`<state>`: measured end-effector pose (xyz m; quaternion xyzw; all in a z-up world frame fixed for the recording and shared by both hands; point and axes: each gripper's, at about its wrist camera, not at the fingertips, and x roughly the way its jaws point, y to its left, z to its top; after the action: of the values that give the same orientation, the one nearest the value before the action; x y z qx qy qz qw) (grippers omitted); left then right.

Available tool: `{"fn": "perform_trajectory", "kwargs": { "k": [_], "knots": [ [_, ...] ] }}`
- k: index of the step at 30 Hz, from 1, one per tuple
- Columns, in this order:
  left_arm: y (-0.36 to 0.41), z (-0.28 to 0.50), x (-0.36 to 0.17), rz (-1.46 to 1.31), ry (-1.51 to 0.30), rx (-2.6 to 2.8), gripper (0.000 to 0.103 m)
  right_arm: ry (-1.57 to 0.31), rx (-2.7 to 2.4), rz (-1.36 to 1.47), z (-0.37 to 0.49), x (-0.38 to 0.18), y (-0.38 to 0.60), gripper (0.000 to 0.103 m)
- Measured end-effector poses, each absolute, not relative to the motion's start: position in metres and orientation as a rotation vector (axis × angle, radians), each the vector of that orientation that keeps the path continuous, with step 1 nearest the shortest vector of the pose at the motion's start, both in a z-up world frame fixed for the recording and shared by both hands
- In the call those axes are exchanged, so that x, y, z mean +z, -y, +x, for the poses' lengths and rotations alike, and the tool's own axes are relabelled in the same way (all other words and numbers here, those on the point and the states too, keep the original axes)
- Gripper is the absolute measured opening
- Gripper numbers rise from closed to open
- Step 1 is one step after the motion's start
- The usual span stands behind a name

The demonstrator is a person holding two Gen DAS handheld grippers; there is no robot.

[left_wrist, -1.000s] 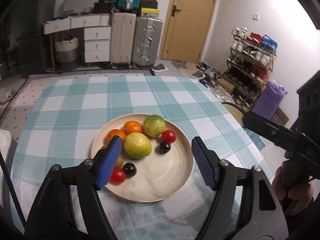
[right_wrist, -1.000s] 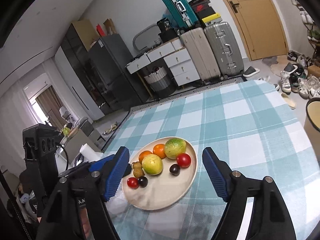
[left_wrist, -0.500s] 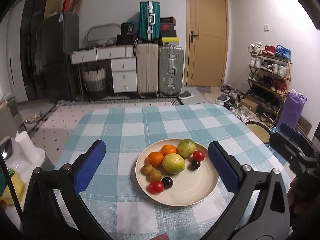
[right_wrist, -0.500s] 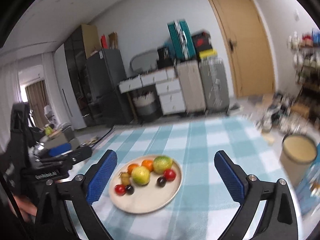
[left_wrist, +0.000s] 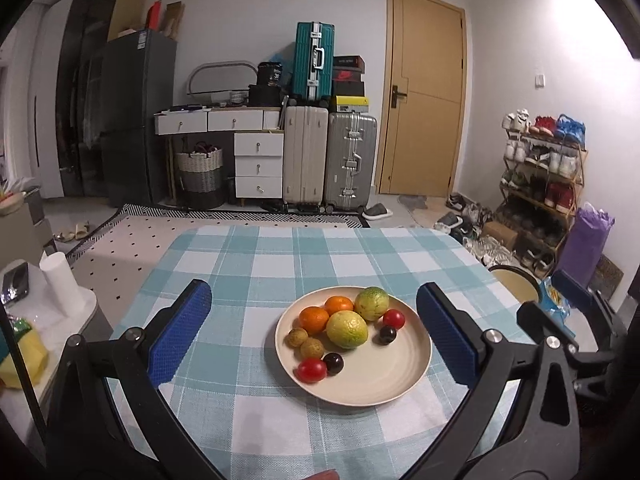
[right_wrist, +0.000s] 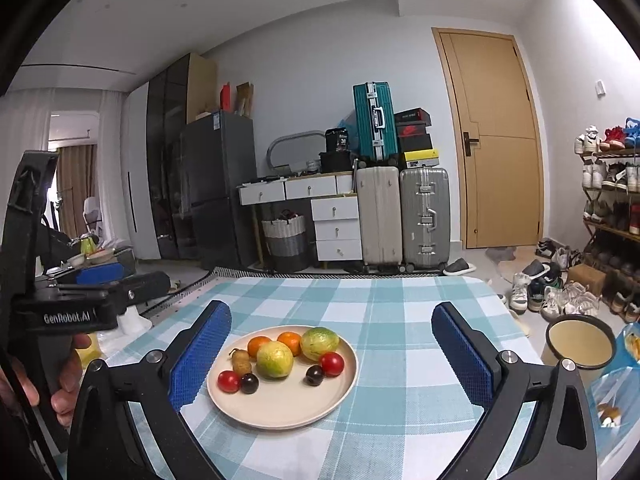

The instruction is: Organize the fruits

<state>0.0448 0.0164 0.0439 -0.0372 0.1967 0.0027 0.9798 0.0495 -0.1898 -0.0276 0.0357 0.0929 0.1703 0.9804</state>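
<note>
Stood over a checked tablecloth (left_wrist: 256, 420), both tools wide open and empty. Left gripper (left_wrist: 312, 328): blue pads far apart, nothing between them but cloth and the near edge of the cream plate (left_wrist: 384, 384). Right gripper (right_wrist: 332, 354): spread just as wide, framing the same plate. Lay on the plate, bunched toward its far left side: two oranges (left_wrist: 314, 318), a yellow-green citrus (left_wrist: 347, 329), a greener one (left_wrist: 371, 303), two red tomatoes (left_wrist: 311, 369), two dark plums (left_wrist: 333, 362), and two small brown fruits (left_wrist: 311, 348), possibly longans.

left gripper (left_wrist: 312, 334) – wide, empty | plate (left_wrist: 384, 384) – fruits, perhaps nine, on checked cloth (left_wrist: 256, 272)
</note>
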Motion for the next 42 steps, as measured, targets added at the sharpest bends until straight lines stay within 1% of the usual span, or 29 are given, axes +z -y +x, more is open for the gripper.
{"fn": "perform_trajectory", "kwargs": {
  "k": [8, 11, 26, 31, 42],
  "knots": [
    [-0.023, 0.04, 0.015, -0.088, -0.348, 0.034, 0.102, -0.152, 0.348, 0.057, 0.044, -0.041, 0.19, 0.102],
    [-0.027, 0.04, 0.0, -0.085, -0.33, 0.043, 0.102, -0.17, 0.326, 0.054, 0.047, -0.049, 0.192, 0.102],
    [-0.031, 0.06, -0.054, -0.054, -0.348, 0.081, 0.102, -0.217, 0.335, 0.0, 0.055, -0.076, 0.187, 0.102],
    [-0.023, 0.054, -0.053, -0.016, -0.311, 0.065, 0.102, -0.266, 0.33, -0.013, 0.065, -0.08, 0.183, 0.102],
    [-0.028, 0.054, -0.052, -0.021, -0.313, 0.056, 0.102, -0.257, 0.331, -0.032, 0.064, -0.083, 0.177, 0.103]
  ]
}}
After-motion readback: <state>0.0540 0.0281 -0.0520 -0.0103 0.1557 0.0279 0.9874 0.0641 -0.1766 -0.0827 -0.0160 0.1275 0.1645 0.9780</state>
